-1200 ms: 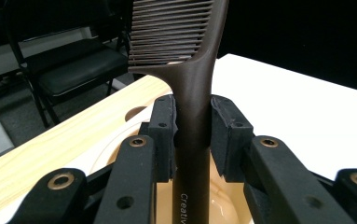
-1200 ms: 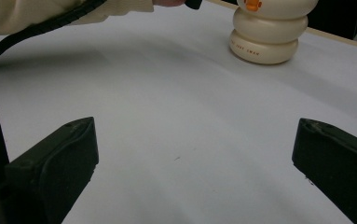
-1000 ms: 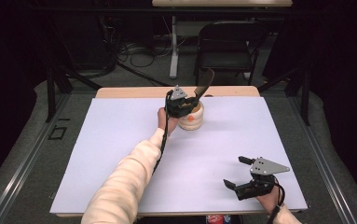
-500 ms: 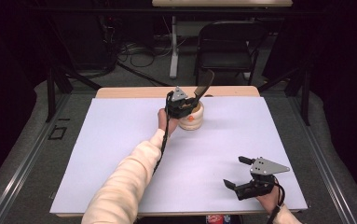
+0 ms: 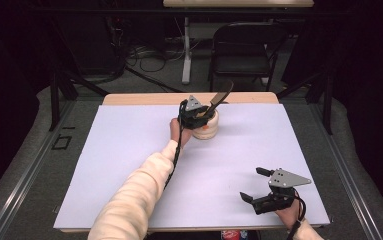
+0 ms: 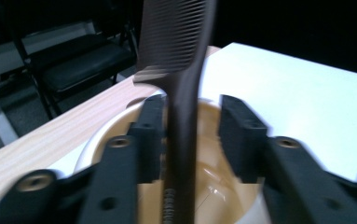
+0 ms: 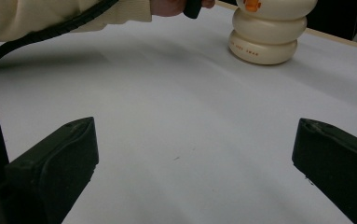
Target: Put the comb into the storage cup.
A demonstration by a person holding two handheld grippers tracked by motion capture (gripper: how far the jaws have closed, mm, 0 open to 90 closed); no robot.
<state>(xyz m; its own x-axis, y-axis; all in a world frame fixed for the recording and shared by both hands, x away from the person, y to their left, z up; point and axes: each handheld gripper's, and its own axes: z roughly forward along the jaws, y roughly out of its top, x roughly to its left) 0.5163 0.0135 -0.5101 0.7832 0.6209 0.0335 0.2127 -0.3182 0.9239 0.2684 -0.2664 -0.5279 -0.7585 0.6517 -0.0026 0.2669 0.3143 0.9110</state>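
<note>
Currently, the left tool (image 5: 202,115) sits over the cream holder (image 5: 206,127) at the tabletop's (image 5: 129,150) far edge; its jaws, just opening, flank the dark comb (image 6: 181,93) loosely. The right tool (image 5: 259,185) gapes wide, empty.

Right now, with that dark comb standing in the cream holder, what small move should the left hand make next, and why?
Probably lift the left tool straight up and away. Its jaws have just been opening: the comb stands between them, a gap showing beside the right pad, its handle down inside the cream ribbed holder. It looks delivered, so rising straight should avoid knocking it. The right tool rests open, apart.
</note>
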